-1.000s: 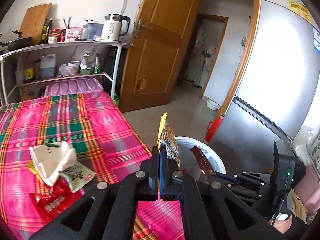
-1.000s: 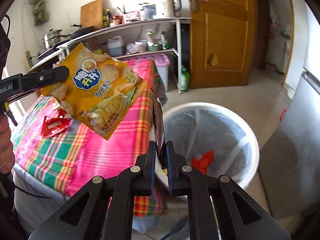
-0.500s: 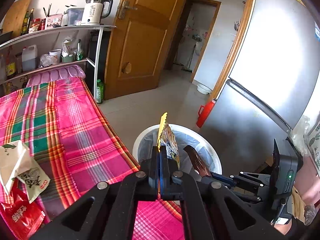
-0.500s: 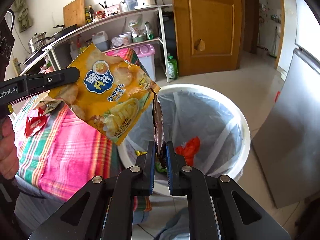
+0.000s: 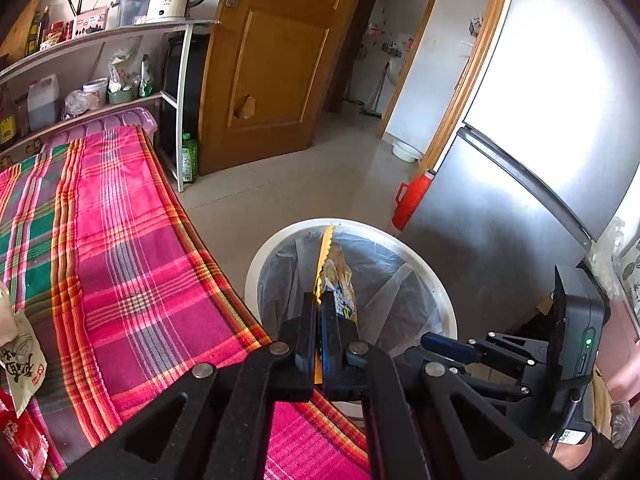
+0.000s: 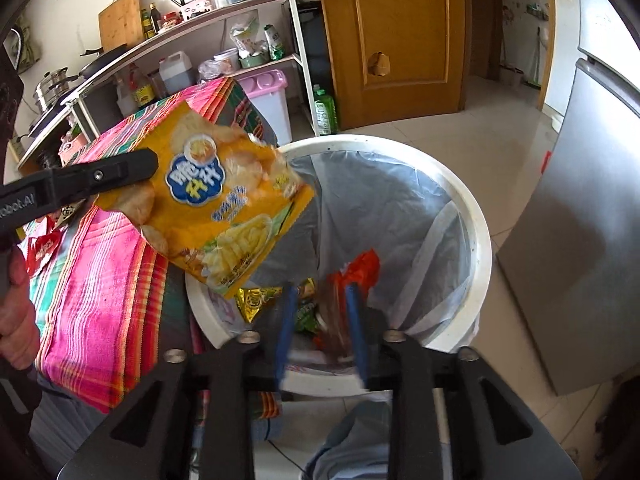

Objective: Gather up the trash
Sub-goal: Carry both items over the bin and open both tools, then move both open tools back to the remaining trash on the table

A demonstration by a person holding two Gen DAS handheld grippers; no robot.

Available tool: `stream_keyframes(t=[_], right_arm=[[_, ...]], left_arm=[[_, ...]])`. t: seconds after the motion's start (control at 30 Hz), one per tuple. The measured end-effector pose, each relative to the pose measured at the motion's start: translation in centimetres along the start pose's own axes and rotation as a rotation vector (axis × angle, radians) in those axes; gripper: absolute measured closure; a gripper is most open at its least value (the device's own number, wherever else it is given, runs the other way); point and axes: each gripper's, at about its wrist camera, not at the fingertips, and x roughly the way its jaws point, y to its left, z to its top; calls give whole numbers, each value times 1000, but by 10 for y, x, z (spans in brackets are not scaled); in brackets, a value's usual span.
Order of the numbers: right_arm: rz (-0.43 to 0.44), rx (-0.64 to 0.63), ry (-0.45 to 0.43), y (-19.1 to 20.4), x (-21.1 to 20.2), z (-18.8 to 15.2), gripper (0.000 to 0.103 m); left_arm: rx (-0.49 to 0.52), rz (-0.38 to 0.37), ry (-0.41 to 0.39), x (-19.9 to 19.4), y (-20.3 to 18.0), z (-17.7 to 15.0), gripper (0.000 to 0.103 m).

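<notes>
My left gripper (image 5: pixel 320 308) is shut on a yellow chip bag (image 5: pixel 334 276), seen edge-on above the white trash bin (image 5: pixel 280 240). In the right wrist view the bag (image 6: pixel 216 200) hangs flat over the bin's left rim (image 6: pixel 472 216), held by the left fingers (image 6: pixel 120 170). My right gripper (image 6: pixel 320 312) is open above the bin; a brown wrapper (image 6: pixel 336 320) is blurred between its fingers, falling. Red, yellow and green wrappers (image 6: pixel 356 268) lie in the lined bin. My right gripper also shows in the left wrist view (image 5: pixel 444 346).
A table with a pink plaid cloth (image 5: pixel 120 248) stands left of the bin, with white and red wrappers (image 5: pixel 20 360) on it. A silver fridge (image 5: pixel 520 160) stands right of the bin. A shelf rack (image 5: pixel 120 40), a wooden door (image 5: pixel 272 60) and a red container (image 5: pixel 412 200) are behind.
Both grippers moved over the bin. My right gripper opened and let go of the brown wrapper, which is dropping into the bin. The left still holds the chip bag.
</notes>
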Motion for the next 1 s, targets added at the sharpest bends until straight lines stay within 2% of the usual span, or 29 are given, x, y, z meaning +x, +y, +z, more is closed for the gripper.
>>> stream_keyframes(t=[0.1,0.17,0.27,0.7,0.83,1.0], right_arm=[[1,2,-4,-1,0,1,67],[2,2,-11,0,-2,1,67],[2,0,-25,1,-9,-1,67],[19,-32,-105,21,-48,-3,67],[28,-55,-136,32,-63,-2,67],[43,-83,-173,47,-79,-1,67]], left_arm=[[-7,8,9,3,1,-1,95],[-13,7,9,3,2,-2,87],[-18,7,1,-1,4,-1,81],[-32,3,-53,-39,6,-9,80],[-25,11,-84,-57,9,-14,75],[-22,30,-127,-80,12,-20,74]])
